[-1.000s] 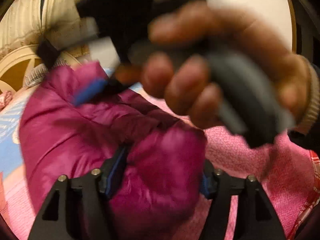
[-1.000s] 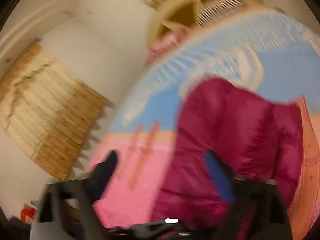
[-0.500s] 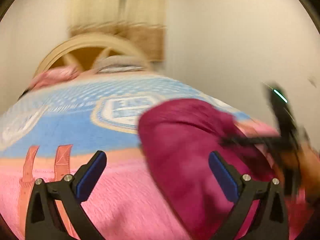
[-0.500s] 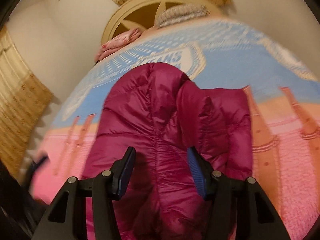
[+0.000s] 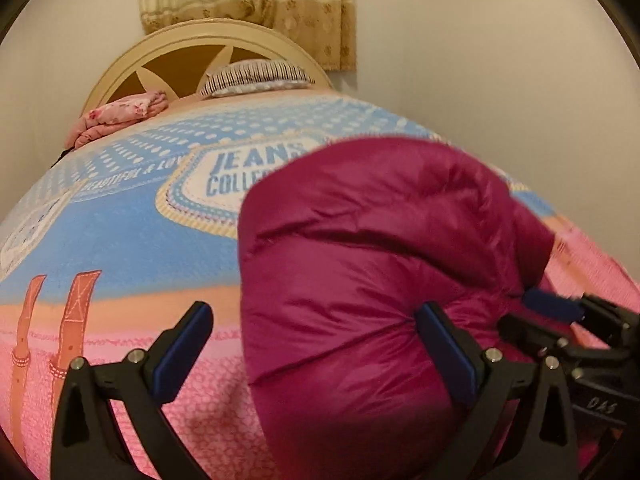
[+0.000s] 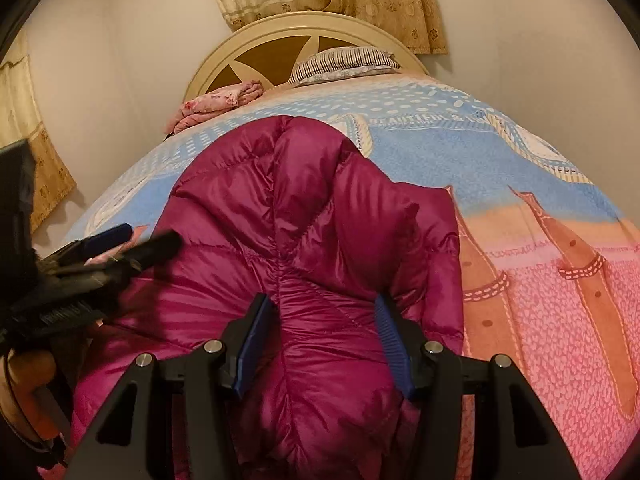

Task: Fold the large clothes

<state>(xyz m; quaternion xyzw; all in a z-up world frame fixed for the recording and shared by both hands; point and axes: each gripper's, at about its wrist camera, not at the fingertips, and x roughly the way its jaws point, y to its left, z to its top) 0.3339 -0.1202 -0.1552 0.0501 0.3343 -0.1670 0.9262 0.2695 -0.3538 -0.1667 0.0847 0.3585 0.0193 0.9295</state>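
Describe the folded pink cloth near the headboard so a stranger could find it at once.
Start at the cream arched headboard at the far end of the bed. Below it lie two soft things side by side: a striped pillow and, left of it, the folded pink floral cloth. Its pale flower print sets it apart from the shiny magenta puffer jacket.

Magenta puffer jacket (image 6: 304,220) on patterned bedspread (image 6: 540,240), right gripper (image 6: 326,344) clamping its fold

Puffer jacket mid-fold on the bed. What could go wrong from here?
1. The right gripper pinches only a puffy ridge of the jacket; the slick fabric may slip from its fingers.
2. The left gripper has just been opening, with the jacket's edge between its fingers but not pressed; the released fold may spring back open.
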